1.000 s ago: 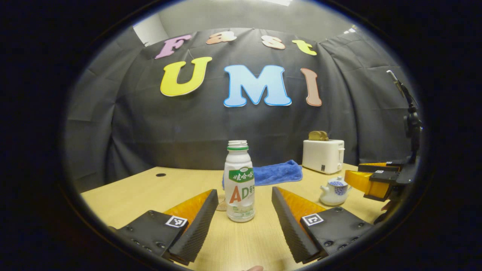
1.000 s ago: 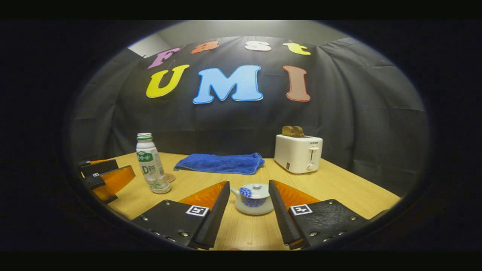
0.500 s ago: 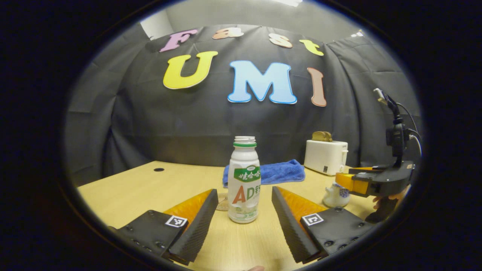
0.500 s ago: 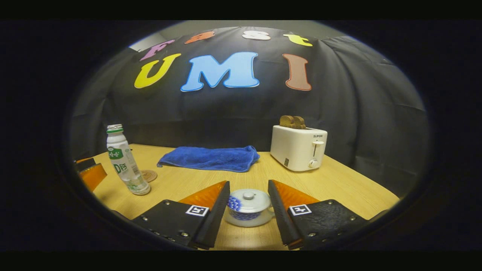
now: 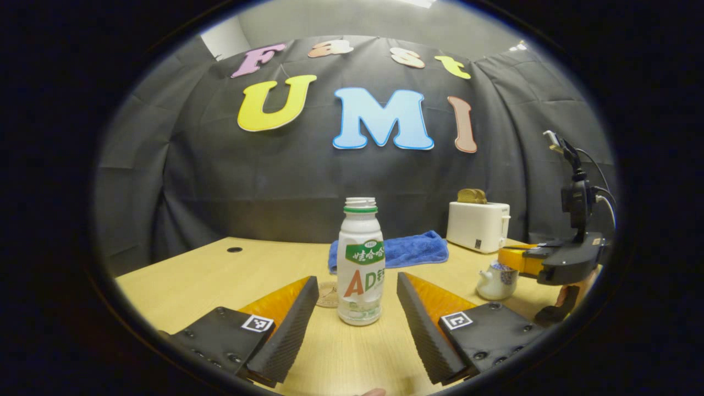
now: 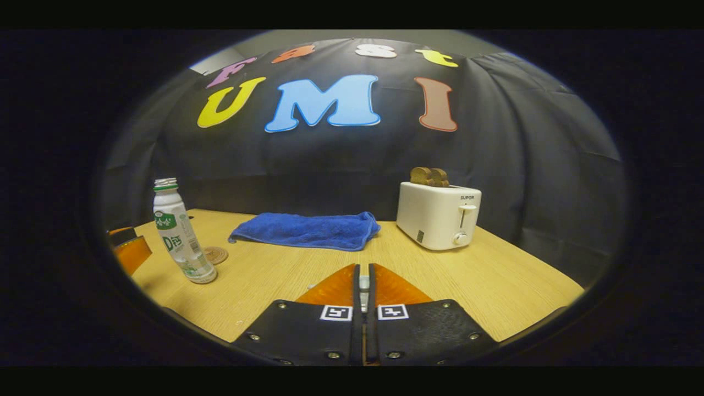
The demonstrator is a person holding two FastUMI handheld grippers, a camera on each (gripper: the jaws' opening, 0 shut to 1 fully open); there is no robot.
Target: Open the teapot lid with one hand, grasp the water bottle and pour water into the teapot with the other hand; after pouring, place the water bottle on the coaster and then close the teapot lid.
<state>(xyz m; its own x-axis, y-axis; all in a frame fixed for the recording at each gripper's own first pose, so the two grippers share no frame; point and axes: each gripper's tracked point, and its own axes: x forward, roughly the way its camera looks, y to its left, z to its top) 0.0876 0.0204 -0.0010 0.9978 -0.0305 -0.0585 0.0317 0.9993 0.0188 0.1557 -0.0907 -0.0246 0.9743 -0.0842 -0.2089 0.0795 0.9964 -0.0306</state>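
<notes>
Wooden table (image 5: pixel 209 275) lies under both tongs. Left gripper (image 5: pixel 357 308) gapes around the untouched water bottle (image 5: pixel 361 264), coaster (image 5: pixel 329 295) behind. Right gripper (image 6: pixel 362 281) is clenched on the teapot's (image 5: pixel 496 280) lid knob (image 6: pixel 363 282); blue towel (image 6: pixel 308 231) and toaster (image 6: pixel 438 214) beyond.

Right gripper (image 6: pixel 363 286) closed: fingers, spread wide either side of teapot half a second ago, now nearly together, pinching lid knob (image 6: pixel 363 282) between them (small pale sliver in gap). Teapot body hidden beneath fingers in right gripper view. In left gripper view, right gripper (image 5: pixel 520 263) now sits over top of teapot (image 5: pixel 496 280); a second ago it hung off to teapot's right.
</notes>
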